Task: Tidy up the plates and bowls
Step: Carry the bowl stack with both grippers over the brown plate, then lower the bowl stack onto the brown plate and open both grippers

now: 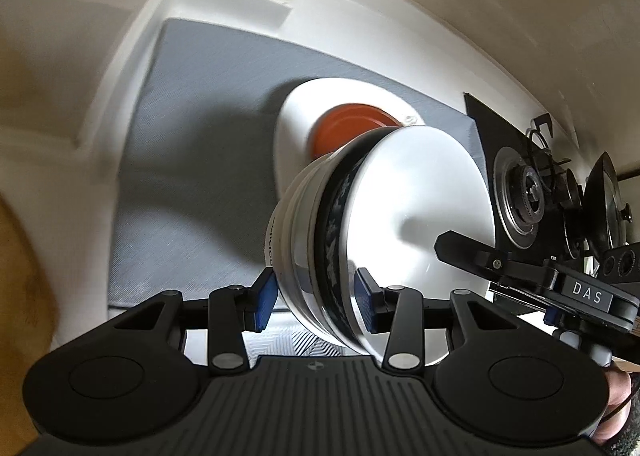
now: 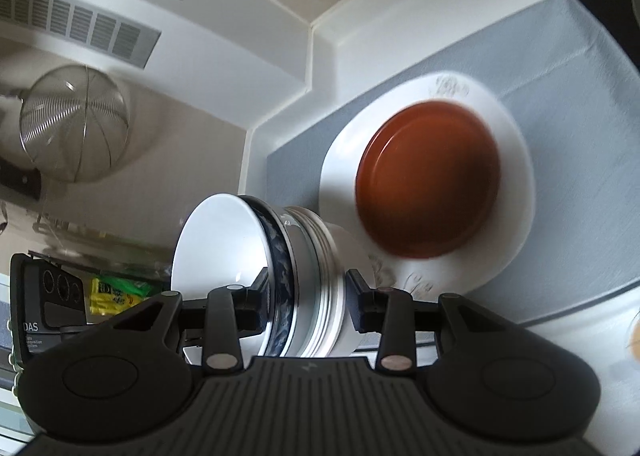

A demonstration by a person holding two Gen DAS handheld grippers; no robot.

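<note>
Lower centre of both views: left gripper [image 1: 316, 302] and right gripper [image 2: 306, 296] each clamp the rim of one stack of nested bowls [image 1: 360, 240], white with a blue-patterned band, tipped on edge. Beyond, at mid-frame: brown dish [image 2: 428, 180] on a white plate [image 2: 516, 192], on a grey mat [image 1: 200, 160]. Far right, left view: stove burner [image 1: 520, 192].

White counter [image 2: 580, 356] bears a grey mat [image 2: 580, 176] under a white plate [image 2: 516, 160].

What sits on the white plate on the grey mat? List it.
An orange-brown dish rests on the white plate, covering its middle. The plate lies on the grey mat. What is under the dish cannot be seen.
</note>
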